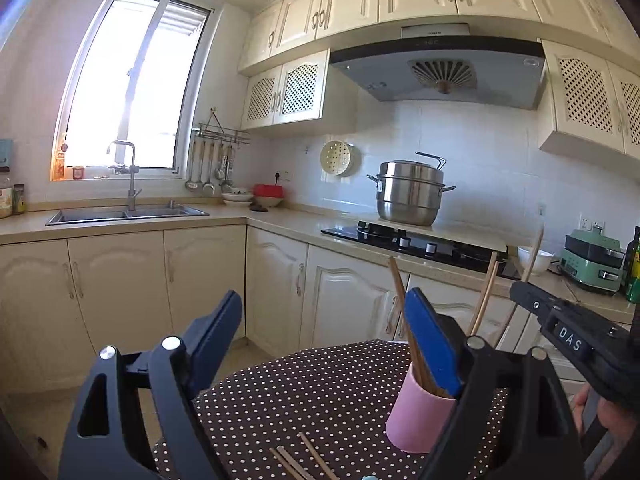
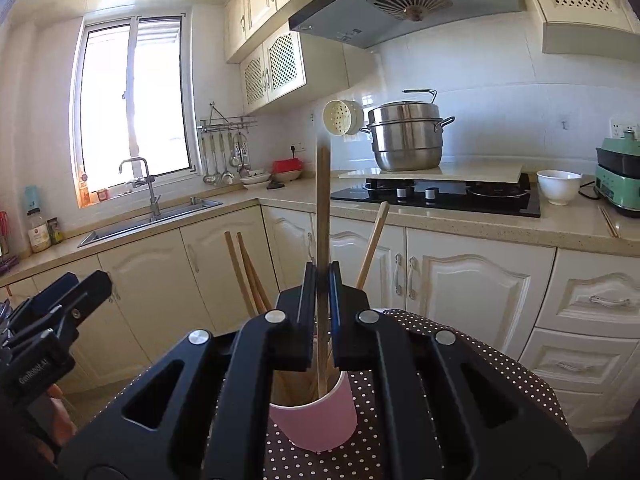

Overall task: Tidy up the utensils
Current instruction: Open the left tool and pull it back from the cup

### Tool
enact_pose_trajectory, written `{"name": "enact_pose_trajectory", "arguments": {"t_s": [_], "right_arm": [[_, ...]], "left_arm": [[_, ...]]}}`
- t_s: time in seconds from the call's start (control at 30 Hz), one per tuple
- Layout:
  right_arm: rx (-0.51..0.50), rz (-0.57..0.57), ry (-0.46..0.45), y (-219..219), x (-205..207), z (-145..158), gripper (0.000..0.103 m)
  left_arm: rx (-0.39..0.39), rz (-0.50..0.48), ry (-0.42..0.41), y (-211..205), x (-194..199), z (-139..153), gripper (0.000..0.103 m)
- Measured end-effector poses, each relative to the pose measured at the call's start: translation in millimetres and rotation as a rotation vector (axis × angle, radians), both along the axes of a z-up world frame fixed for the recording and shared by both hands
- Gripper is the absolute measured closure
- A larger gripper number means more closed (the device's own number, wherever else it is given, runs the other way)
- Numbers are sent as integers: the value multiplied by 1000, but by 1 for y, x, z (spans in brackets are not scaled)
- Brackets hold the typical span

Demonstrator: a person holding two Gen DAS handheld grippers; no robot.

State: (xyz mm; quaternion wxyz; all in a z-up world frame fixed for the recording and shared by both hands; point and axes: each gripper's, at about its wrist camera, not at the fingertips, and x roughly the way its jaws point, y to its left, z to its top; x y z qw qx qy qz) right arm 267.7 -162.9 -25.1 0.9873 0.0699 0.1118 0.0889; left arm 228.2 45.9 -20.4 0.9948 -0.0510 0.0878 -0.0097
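Note:
A pink cup (image 1: 420, 420) stands on the polka-dot table (image 1: 320, 392) with several wooden chopsticks in it. My left gripper (image 1: 324, 324) is open and empty, its right finger beside the cup. Loose chopsticks (image 1: 304, 460) lie on the table below it. My right gripper (image 2: 322, 280) is shut on one upright chopstick (image 2: 322, 200), whose lower end is inside the pink cup (image 2: 316, 420). Other chopsticks (image 2: 244, 272) lean in the cup. The right gripper's body shows in the left wrist view (image 1: 560, 328).
Kitchen counter (image 2: 440, 216) runs behind the table with a sink (image 1: 128, 214), a stove (image 2: 440, 194), a steel pot (image 2: 408, 140), a white bowl (image 2: 558, 186) and a green appliance (image 2: 620, 176). Cabinets stand below the counter.

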Motion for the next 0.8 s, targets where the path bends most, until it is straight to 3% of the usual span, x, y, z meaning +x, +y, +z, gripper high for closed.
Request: {"name": "enact_pose_trajectory", "arguments": {"t_s": [0.1,0.23,0.27,0.3,0.5,0.6,0.8], "right_arm": [[4,-11,-5,0,-4,2,77],[4,-23,-16,0,-12,5,69],[3,-28,-21,0,-15,7,64],[3,-34,-35,-1,-19,9,53],[-8,-32,-77,3,-38,21,51],[-25,-41,-116,7,-48,28,38],[-18,-53,-119,6,-49,31,33]], "left_arm": [[-14,5,-2,8,-7,2,21],[-25,12,2,20,-15,5,20],[-26,14,1,23,-18,6,20],[-27,13,2,24,-19,6,20],[-36,29,13,37,-35,7,19],[-44,28,15,42,-41,8,18],[-48,19,27,48,-52,10,18]]}}
